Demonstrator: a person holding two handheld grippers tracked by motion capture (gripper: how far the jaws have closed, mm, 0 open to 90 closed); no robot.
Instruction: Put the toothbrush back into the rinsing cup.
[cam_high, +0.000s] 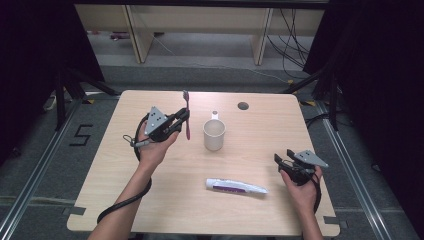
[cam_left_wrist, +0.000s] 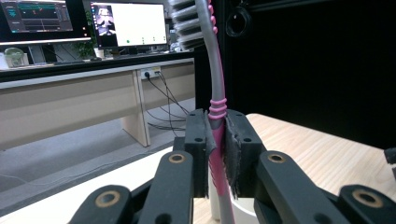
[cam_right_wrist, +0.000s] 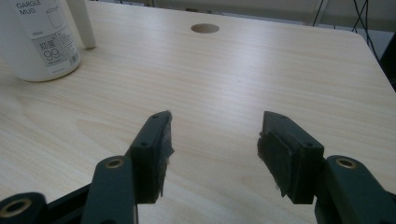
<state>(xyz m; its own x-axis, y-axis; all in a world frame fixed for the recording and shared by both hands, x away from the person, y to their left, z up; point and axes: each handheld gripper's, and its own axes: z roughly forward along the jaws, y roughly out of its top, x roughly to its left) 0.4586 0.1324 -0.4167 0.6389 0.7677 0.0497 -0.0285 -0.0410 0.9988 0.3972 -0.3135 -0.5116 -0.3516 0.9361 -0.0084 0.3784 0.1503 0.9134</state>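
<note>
Clamped mid-handle in the left gripper (cam_high: 176, 121), the toothbrush (cam_high: 187, 112) was held upright left of centre frame, bristles up, seemingly for dropping into the mug (cam_high: 214, 135) just beside it, while the right gripper (cam_high: 284, 161), jaws apart and empty, was parked at lower right near the toothpaste tube (cam_high: 236, 186).

The white mug (cam_right_wrist: 39, 39) is carrying a paper label on its side, seen in the right gripper view: the words "GARGLE MUG" are running across the top of it, above a small outline drawing of a cup, and lower down the number "99" is standing in large print under a line of small characters too fine to read. In the high view, a large black "5" (cam_high: 81, 135) is showing on the grey floor left of the tabletop. Print on the toothpaste tube (cam_high: 236, 186) is staying too small to make out.
</note>
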